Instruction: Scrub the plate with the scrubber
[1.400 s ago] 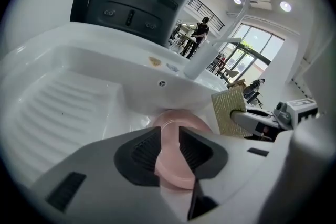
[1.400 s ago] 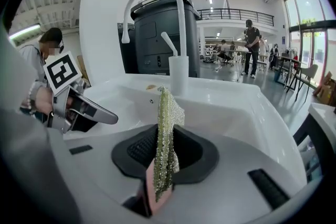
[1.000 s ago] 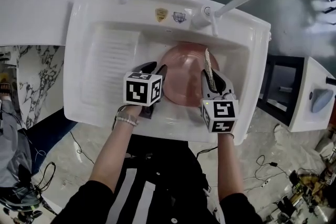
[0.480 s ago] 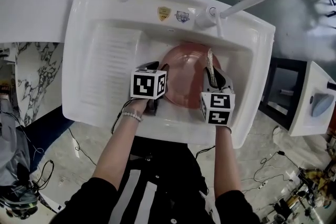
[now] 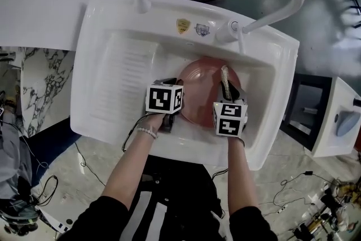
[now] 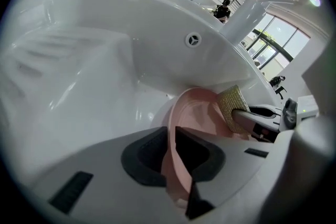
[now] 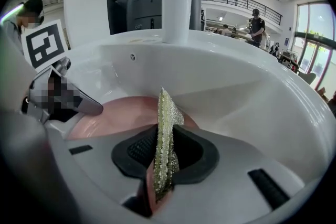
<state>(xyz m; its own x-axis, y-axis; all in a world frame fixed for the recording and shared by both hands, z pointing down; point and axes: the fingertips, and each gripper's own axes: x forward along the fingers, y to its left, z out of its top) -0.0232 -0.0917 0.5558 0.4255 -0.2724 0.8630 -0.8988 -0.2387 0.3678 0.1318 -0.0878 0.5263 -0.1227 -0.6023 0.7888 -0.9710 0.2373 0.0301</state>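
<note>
Within the white sink [image 5: 110,17], a pink plate [image 5: 200,93] and scrubber [image 5: 227,83]

The white sink [image 5: 107,14] carries everything: a ribbed washboard slope [image 5: 121,76] fills its left side and a tap [image 5: 228,33] stands on the back rim. The pink plate [image 5: 198,83] sits in the deeper bowl on the right.
</note>
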